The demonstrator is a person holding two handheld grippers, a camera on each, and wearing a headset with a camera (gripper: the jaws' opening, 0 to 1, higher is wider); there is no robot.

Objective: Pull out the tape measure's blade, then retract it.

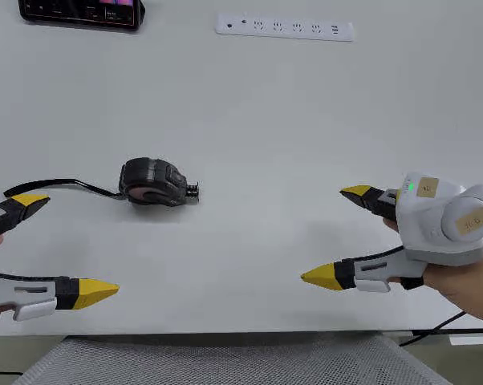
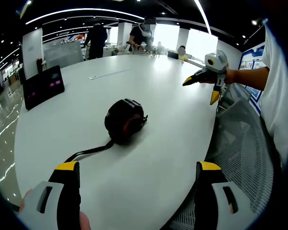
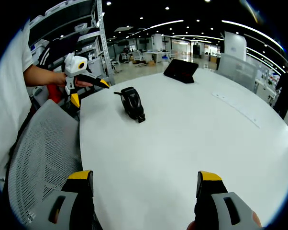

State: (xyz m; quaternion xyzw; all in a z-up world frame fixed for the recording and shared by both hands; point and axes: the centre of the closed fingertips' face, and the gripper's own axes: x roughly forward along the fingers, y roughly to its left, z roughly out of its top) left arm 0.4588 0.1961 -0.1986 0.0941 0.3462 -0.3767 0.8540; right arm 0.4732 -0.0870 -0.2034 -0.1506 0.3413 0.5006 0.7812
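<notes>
Head view: tape measure lies left of centre on the white counter, on its own, w/ neither gripper touching it. The blade looks fully wound in. Just the end hook pokes from the case mouth, pointing to frame right. A black wrist strap trails off to frame left.

At lower left the left hand-held gripper has its jaws spread wide w/ nothing btwn them. It's near the strap's end but apart from the case. At lower right the right hand-held gripper is likewise spread & empty, well apart from the tape measure.

Left gripper view: tape measure sits mid-frame ahead of the jaws, strap running back toward them.

Progress, my read: nothing done yet. Pull-out isn't started, so retract is also left. Prob. one gripper must pin the case while the other takes the end hook. That hook is small, so the pinch looks fiddly.
</notes>
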